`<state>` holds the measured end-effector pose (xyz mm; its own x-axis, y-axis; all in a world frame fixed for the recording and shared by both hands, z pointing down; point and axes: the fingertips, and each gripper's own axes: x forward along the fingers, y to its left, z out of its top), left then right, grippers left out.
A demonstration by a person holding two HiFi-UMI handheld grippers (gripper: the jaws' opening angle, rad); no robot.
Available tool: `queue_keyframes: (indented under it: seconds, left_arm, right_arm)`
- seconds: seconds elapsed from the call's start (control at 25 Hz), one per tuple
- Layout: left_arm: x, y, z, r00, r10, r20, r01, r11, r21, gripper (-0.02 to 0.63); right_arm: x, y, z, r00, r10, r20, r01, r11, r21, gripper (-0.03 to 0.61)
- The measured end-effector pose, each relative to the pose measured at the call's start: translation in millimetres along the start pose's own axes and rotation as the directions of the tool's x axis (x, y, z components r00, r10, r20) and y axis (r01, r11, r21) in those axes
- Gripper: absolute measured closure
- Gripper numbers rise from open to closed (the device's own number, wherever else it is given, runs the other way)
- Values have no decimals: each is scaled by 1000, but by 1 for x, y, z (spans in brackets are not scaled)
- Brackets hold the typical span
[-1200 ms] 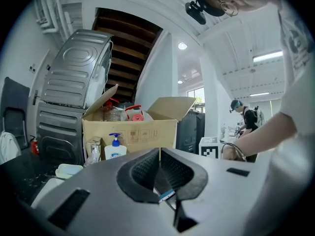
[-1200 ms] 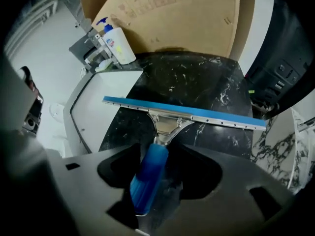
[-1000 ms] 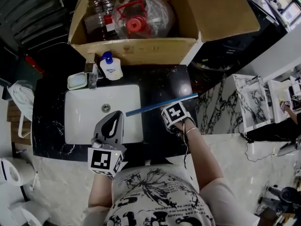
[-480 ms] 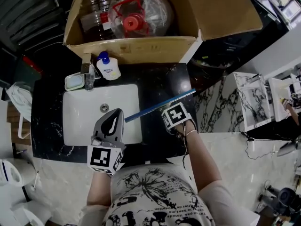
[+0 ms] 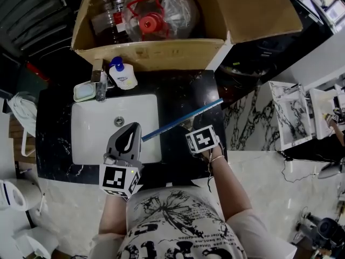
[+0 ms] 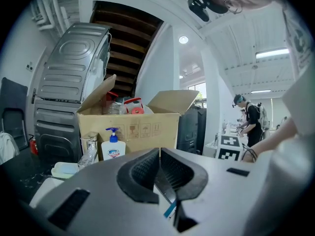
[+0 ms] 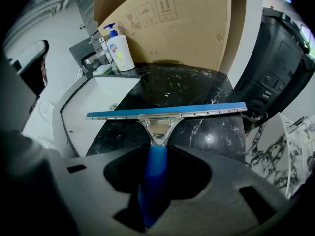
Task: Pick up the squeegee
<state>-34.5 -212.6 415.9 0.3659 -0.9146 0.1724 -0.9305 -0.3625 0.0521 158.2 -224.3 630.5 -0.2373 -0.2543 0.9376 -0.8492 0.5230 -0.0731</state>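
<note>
Since the squeegee [image 7: 166, 113] lies flat on the black counter [image 5: 188, 90] just right of the sink [image 5: 91, 136], with the left end of its blade poking over the sink's corner, the blue handle is the only sensible place to grab. That's where the right gripper [image 7: 156, 181] is: jaws closing with the handle between them and dark gaps either side, so I'd say not clamped yet. To do it well I'd keep the handle centred in the pads and finish the squeeze before lifting. Then go straight up so the long blade doesn't swing into the sink edge or the soap bottle [image 5: 123, 75] at the far side. The left gripper [image 5: 133, 129] hovers over the sink, jaws pressed together, nothing in them.

Versus a second ago, the blade slants a bit steeper across the counter. The right gripper's marker cube shows slightly nearer the person and its jaws are narrower. The left gripper hasn't really budged.
</note>
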Motion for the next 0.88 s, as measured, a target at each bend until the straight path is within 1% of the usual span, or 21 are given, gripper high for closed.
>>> queue_keyframes:
  seconds: [0.12, 0.24, 0.32, 0.4, 0.48, 0.6, 0.72, 0.88]
  left_arm:
    - [-3, 1, 1, 1000, 21, -13, -21, 1000, -2, 601]
    - [-6, 5, 2, 999, 43, -11, -43, 999, 0, 601]
    - [-8, 7, 4, 999, 53, -2, -53, 999, 5, 600]
    - [-11, 10, 8, 998, 66, 9, -66, 998, 9, 601]
    - [-13, 14, 12, 996, 80, 27, -80, 997, 13, 601]
    - [-17, 18, 21, 994, 103, 46, -104, 994, 18, 601]
    - [-21, 17, 31, 991, 113, 71, -115, 993, 35, 601]
    - [-24, 13, 40, 989, 118, 94, -123, 991, 55, 601]
  right_arm:
    - [-6, -1, 5, 998, -11, 66, 10, 1000, 11, 459]
    - [-21, -3, 21, 985, -11, 174, 8, 1000, 15, 460]
    - [-37, -4, 35, 965, -4, 260, -4, 1000, 30, 460]
    - [-56, -6, 49, 937, -1, 350, -17, 999, 50, 460]
    - [-77, -9, 63, 897, -6, 443, -23, 998, 62, 460]
    - [-114, -13, 85, 821, -28, 570, -8, 998, 60, 460]
    - [-149, -16, 100, 735, -65, 675, 30, 998, 63, 460]
    - [-190, -18, 113, 608, -104, 787, 81, 994, 69, 460]
